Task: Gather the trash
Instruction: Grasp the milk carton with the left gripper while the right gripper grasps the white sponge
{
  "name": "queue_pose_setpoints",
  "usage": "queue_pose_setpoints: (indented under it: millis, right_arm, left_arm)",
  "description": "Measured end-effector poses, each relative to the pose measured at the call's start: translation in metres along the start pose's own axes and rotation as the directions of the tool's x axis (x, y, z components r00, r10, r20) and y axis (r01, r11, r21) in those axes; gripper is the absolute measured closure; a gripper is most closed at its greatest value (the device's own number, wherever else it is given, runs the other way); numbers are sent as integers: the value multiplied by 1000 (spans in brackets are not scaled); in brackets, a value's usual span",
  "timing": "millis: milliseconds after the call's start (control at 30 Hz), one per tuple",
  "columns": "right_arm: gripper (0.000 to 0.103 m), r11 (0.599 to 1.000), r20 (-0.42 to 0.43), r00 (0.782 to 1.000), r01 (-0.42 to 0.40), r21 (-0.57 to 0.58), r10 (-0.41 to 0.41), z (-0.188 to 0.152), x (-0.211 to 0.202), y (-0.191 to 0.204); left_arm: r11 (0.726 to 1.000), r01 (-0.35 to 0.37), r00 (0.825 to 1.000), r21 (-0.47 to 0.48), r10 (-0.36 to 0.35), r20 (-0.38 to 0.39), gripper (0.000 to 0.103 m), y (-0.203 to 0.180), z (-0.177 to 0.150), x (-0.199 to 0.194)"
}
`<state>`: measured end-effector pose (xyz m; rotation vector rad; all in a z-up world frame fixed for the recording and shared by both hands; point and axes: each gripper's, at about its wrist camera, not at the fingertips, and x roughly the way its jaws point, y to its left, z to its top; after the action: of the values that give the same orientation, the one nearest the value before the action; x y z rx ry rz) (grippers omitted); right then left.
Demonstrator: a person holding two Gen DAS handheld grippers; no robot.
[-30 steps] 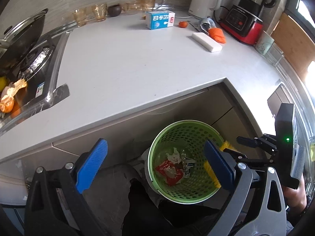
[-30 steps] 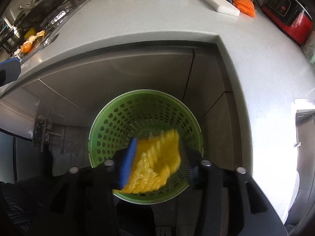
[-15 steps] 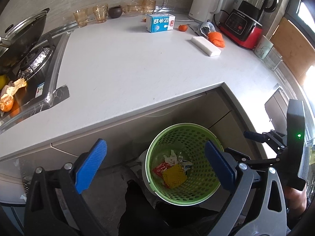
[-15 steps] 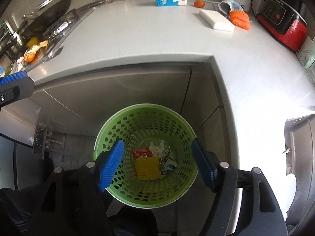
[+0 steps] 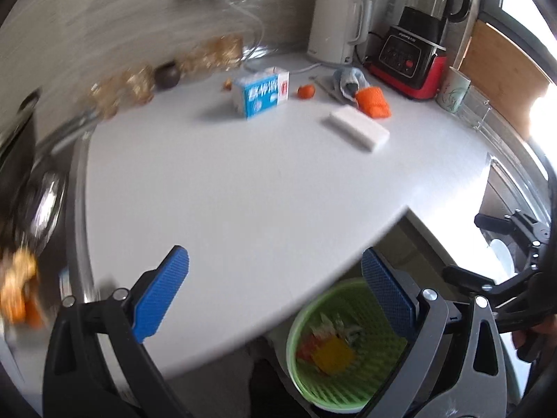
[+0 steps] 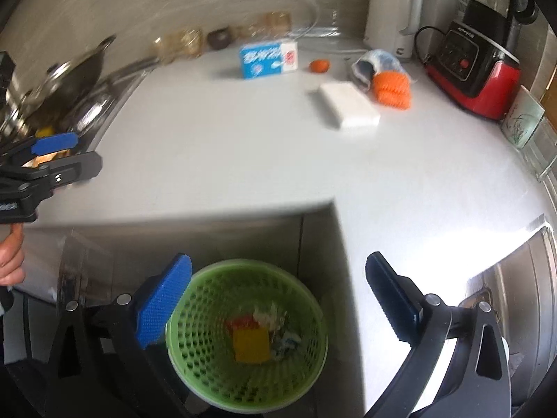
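A green perforated basket (image 5: 294,331) (image 6: 243,265) stands on the floor below the counter corner. In it lie a yellow foam net (image 5: 332,353) (image 6: 250,345), a red wrapper (image 6: 240,322) and other scraps. My right gripper (image 6: 278,261) hovers above the basket, its jaws opening with nothing between them. My left gripper (image 5: 275,256) is open and empty over the counter edge. On the counter lie a blue-and-white carton (image 5: 261,92) (image 6: 268,59), a small orange scrap (image 5: 305,91) (image 6: 319,65), an orange foam net (image 5: 374,102) (image 6: 391,90), a crumpled bluish wrapper (image 5: 348,78) and a white block (image 5: 358,130) (image 6: 348,104).
A white kettle (image 5: 336,28), a red-based blender (image 5: 414,55) and a cup (image 5: 452,90) stand at the back right. Glasses and a dark bowl (image 5: 167,75) line the wall. A stove with a lidded pan (image 6: 69,76) and orange peel (image 5: 17,289) is at the left.
The right gripper let go of the yellow foam net, which dropped into the basket, and its jaws spread wide. Both grippers rose, and the left one moved over the counter.
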<state>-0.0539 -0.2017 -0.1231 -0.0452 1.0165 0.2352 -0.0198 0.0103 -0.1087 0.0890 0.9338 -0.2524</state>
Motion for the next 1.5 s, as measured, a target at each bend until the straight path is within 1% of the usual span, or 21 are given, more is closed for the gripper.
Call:
queue_pose_setpoints:
  millis: [167, 233, 367, 533, 667, 733, 833, 933, 967, 1000, 1033, 1067, 1100, 1200, 1267, 1433, 1467, 1500]
  right_arm:
    - [3, 998, 29, 999, 43, 47, -44, 52, 30, -18]
    - [3, 996, 25, 998, 62, 71, -64, 70, 46, -26]
    - [3, 989, 8, 997, 81, 127, -82, 98, 76, -44]
    - [3, 975, -26, 988, 151, 161, -149, 115, 96, -57]
    - [3, 961, -45, 985, 173, 215, -167, 120, 103, -64]
    - [3, 952, -55, 984, 179, 248, -170, 119, 105, -67]
    - [3, 939, -74, 983, 183, 292, -169, 118, 111, -71]
    - [3, 930, -89, 981, 193, 312, -174, 120, 116, -74]
    - [3, 929, -91, 980, 196, 313, -175, 121, 117, -74]
    - [3, 929, -93, 980, 196, 313, -176, 123, 118, -74]
    - [3, 931, -92, 980, 194, 308, -174, 126, 120, -74]
    - [3, 934, -91, 981, 191, 302, -171, 128, 121, -74]
    - [3, 937, -90, 982, 186, 295, -167, 131, 123, -74]
    - [3, 956, -88, 984, 171, 237, -154, 143, 132, -74]
    - [3, 972, -99, 985, 159, 173, -143, 153, 142, -74]
    - [3, 992, -133, 984, 125, 25, -121, 172, 167, -75]
    - [4, 992, -143, 982, 123, 1, -121, 175, 172, -75]
    - [7, 993, -152, 981, 121, -14, -122, 177, 175, -75]
  left_arm:
    - [993, 57, 998, 101, -56, -3, 8, 30, 68, 54]
    - [987, 82, 997, 138, -82, -7, 8, 42, 94, 77]
    - [974, 130, 992, 184, -128, -18, 8, 58, 134, 119]
    - [954, 177, 984, 241, -170, -50, 8, 67, 175, 171]
    - [935, 221, 975, 278, -204, -92, 8, 64, 202, 211]
    - [924, 236, 971, 302, -216, -97, 8, 62, 210, 222]
    - [900, 258, 966, 352, -233, -113, 8, 54, 218, 238]
    - [883, 268, 963, 385, -242, -117, 8, 50, 223, 245]
    - [874, 279, 960, 397, -254, -115, 16, 49, 223, 246]
    - [867, 289, 957, 405, -264, -118, 34, 48, 223, 246]
    - [862, 296, 955, 412, -265, -133, 43, 48, 223, 249]
    - [860, 299, 954, 413, -264, -142, 56, 47, 224, 252]
    - [856, 310, 951, 413, -270, -153, 62, 46, 225, 255]
    - [855, 320, 947, 408, -283, -151, 63, 48, 223, 255]
    - [857, 326, 945, 399, -292, -145, 63, 50, 221, 251]
    - [867, 315, 949, 386, -297, -108, 63, 54, 212, 231]
    - [870, 314, 949, 379, -297, -105, 63, 55, 212, 229]
    - [874, 314, 949, 370, -297, -103, 63, 56, 210, 226]
